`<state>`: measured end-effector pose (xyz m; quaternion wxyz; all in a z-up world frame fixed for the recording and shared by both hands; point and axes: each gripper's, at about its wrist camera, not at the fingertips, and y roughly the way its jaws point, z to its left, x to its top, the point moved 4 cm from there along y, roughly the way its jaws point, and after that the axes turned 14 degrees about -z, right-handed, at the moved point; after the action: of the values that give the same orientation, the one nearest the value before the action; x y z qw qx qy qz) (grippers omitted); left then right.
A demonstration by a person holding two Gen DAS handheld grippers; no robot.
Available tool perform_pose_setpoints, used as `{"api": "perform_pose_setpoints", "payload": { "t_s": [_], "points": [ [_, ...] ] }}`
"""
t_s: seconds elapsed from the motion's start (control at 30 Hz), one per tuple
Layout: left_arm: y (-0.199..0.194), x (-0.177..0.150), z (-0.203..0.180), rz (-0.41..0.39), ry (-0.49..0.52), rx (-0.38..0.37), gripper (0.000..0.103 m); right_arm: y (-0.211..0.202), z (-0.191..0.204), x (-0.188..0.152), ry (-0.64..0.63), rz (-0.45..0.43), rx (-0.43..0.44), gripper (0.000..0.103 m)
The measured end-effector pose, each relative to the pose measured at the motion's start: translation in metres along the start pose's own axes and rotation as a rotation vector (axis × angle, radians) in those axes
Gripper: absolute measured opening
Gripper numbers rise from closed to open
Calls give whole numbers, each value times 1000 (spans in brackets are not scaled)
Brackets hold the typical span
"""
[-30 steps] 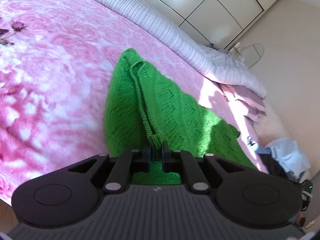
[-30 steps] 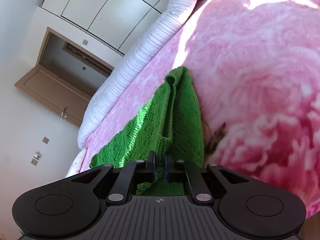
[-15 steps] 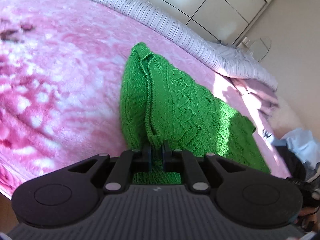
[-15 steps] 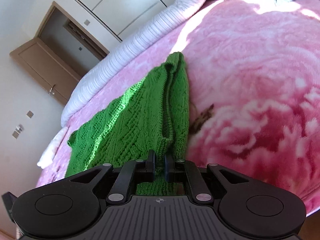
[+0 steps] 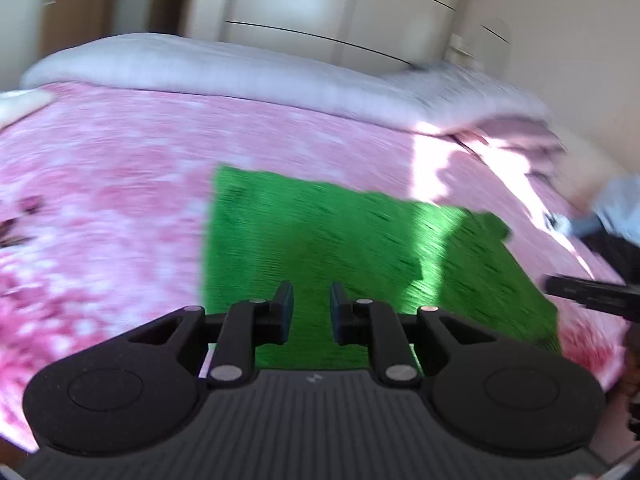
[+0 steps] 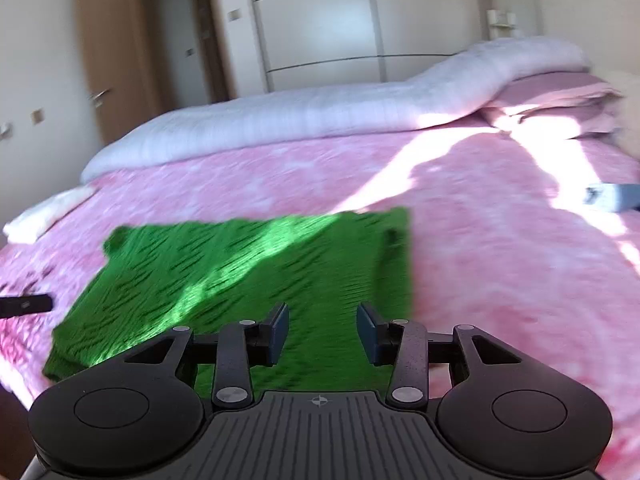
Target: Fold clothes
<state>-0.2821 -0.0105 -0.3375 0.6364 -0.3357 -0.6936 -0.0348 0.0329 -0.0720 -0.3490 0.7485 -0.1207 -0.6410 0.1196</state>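
1. Left wrist view: the left black two-finger gripper hangs just above the near edge of the bright green knitted garment, jaws spread with nothing between them. The garment lies flat in a rough rectangle on the pink floral plush blanket, near the side of the bed closest to the camera. The picture is motion-blurred, so knit detail and any fold line cannot be read.

2. Same view, room to move: open blanket stretches left of the garment and beyond it, up to the pale striped duvet roll along the far side. At the right edge a dark bar, apparently part of the other gripper, pokes in beside the garment's right corner.

3. Right wrist view: the right black two-finger gripper hovers over the garment's near edge, jaws wide apart and empty. A sunlit streak crosses the knit; its right border looks straight and slightly thick, probably doubled cloth.

4. Doing it well, as a judgement: for a further fold, each gripper should take a near corner cleanly, catch all layers, and lift together so the loose knit does not stretch or skew.

5. Same view, room: wide bare blanket lies right of the garment; a white folded cloth sits far left, well apart.
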Motion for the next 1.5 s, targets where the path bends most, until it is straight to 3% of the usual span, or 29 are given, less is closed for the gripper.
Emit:
{"api": "perform_pose_setpoints", "payload": {
  "t_s": [0.07,0.17,0.2,0.3,0.4,0.47,0.67,0.77,0.9,1.03,1.13,1.23,1.43,1.5],
  "points": [
    [7,-2,-12,3,38,-34,15,12,17,-17,-71,24,19,42],
    [15,-33,-14,58,67,-30,15,12,31,-47,-186,15,1,42],
    [10,-39,-12,30,59,-35,16,8,31,-54,-205,8,0,42],
    [4,-38,-4,45,29,-50,16,-4,23,-57,-181,29,39,42],
    [3,-25,5,70,-4,-82,15,-4,12,-41,-155,94,104,42],
    [4,-5,12,29,-7,-93,15,0,6,-22,-139,107,127,42],
    [51,62,53,-118,8,-40,11,45,-33,31,-169,-8,24,42],
    [88,82,65,-150,27,-46,8,78,-43,46,-189,-34,-5,30],
    [131,71,75,-50,22,-69,2,116,-53,47,-180,-35,-10,16],
    [141,40,94,1,-44,-57,0,146,-72,14,-132,92,-20,6],
    [147,18,108,38,-93,-48,0,139,-82,3,-98,51,-6,5],
    [140,27,106,17,-95,-47,0,129,-83,11,-98,52,-5,6],
    [123,57,96,-111,-37,-55,0,97,-97,48,-10,-100,-54,6],
    [136,58,98,-81,-13,-39,0,105,-101,53,-11,-93,-62,6]
  ]
}}
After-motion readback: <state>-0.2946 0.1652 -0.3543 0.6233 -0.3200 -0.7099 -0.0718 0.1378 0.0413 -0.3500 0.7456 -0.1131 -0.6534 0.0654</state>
